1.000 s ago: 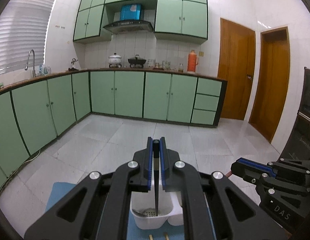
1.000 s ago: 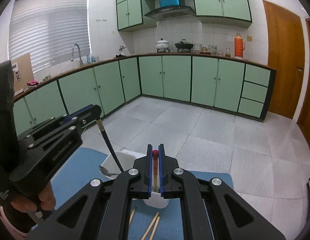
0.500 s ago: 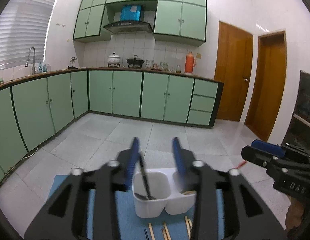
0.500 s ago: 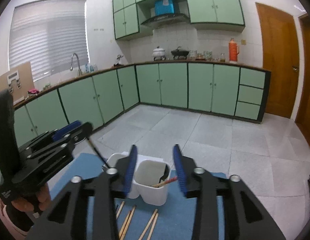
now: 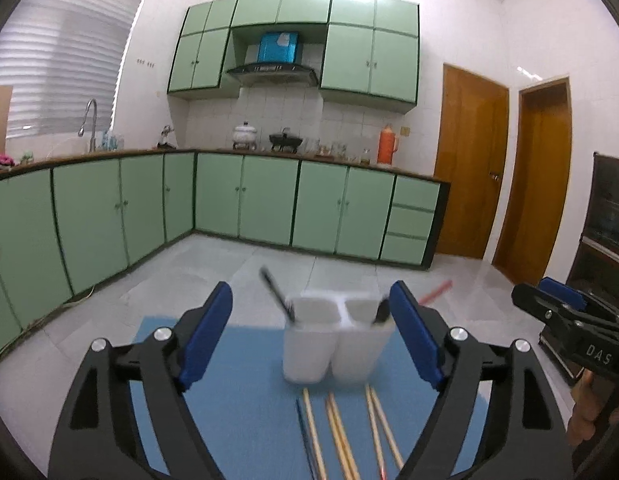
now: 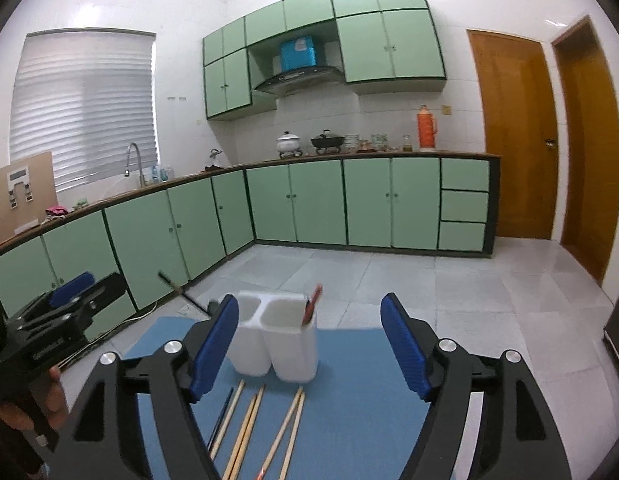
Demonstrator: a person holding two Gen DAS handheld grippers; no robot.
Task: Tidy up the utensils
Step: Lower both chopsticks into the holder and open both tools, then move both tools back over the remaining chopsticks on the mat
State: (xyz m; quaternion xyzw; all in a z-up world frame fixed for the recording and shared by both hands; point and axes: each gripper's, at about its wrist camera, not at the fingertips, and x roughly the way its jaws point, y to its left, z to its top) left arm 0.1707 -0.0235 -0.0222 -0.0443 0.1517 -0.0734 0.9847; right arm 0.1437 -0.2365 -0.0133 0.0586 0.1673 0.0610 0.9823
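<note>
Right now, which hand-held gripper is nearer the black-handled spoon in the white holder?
Left. The left hand-held gripper lines up on the black-handled spoon, which leans from the white holder's left cup; the right hand-held gripper stands off to the holder's other side. Both jaws are opening, empty.

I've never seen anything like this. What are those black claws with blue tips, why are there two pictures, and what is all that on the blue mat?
No robot here: a person holds a two-finger gripper in each hand, and each carries a wide-angle camera looking along its fingers. So one picture is from the left gripper, the other from the right gripper. Each view also catches the other gripper at its edge. Both grippers' jaws are opening, and nothing is between them. On the blue mat stands a white two-cup holder. A black-handled utensil leans in the cup on the left, a red-tipped one in the other. Several chopsticks lie loose on the mat, not yet sorted.
</note>
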